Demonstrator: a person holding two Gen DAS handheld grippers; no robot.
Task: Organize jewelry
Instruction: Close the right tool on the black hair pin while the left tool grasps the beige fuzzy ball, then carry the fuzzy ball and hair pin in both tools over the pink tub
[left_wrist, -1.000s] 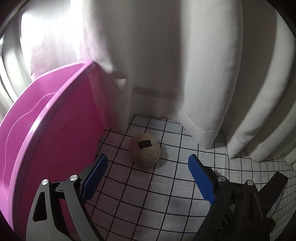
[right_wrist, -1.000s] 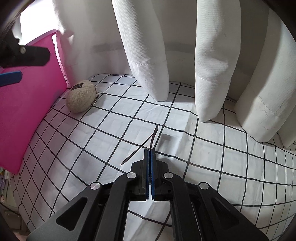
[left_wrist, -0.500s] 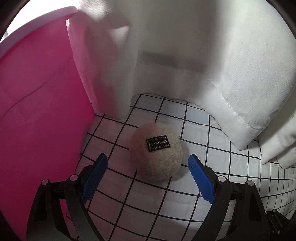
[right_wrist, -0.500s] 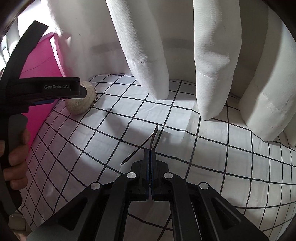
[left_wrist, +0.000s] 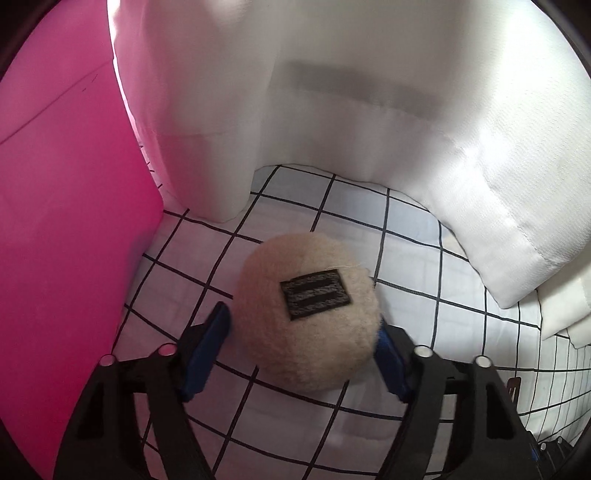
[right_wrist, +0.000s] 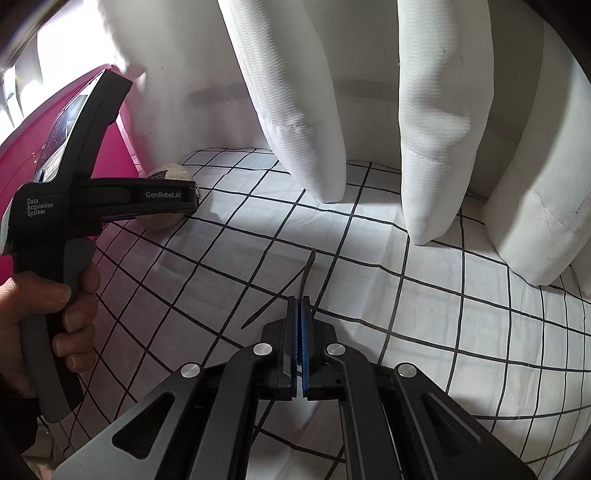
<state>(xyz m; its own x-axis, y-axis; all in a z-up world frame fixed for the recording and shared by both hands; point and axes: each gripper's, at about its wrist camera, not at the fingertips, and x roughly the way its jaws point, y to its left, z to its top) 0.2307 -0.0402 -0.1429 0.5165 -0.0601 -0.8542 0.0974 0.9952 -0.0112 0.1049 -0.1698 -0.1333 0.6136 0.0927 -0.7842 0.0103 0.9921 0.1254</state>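
Left wrist view: pink plastic bin (left_wrist: 66, 229), smooth and curved, fills the left edge. Beside it, a fluffy cream pouch (left_wrist: 306, 314), round, woolly, with a dark woven label on top, rests on the white cloth (left_wrist: 406, 258) printed with a thin black grid. Left gripper (left_wrist: 303, 343) has just been closing; its blue pads now press both sides of the pouch, fleece bulging over the right one. White curtain (left_wrist: 369, 110) hangs in heavy folds behind, hems on the cloth.

Right wrist view: shows what the other cannot. A hand (right_wrist: 48, 314) wraps the grey handle of the left gripper's (right_wrist: 184, 210) black body, printed with white lettering; the bin (right_wrist: 110, 147) stands behind it. The pouch (right_wrist: 170, 173) peeks out above and below its fingers, a small bead chain dangling at its right edge. Centre: right gripper (right_wrist: 299, 301) with blue pads fully together, clamping a thin dark strip (right_wrist: 304, 277), bent, one end slanting down-left to the cloth (right_wrist: 443, 295). Curtain folds (right_wrist: 436, 129) at right, thick and rounded.
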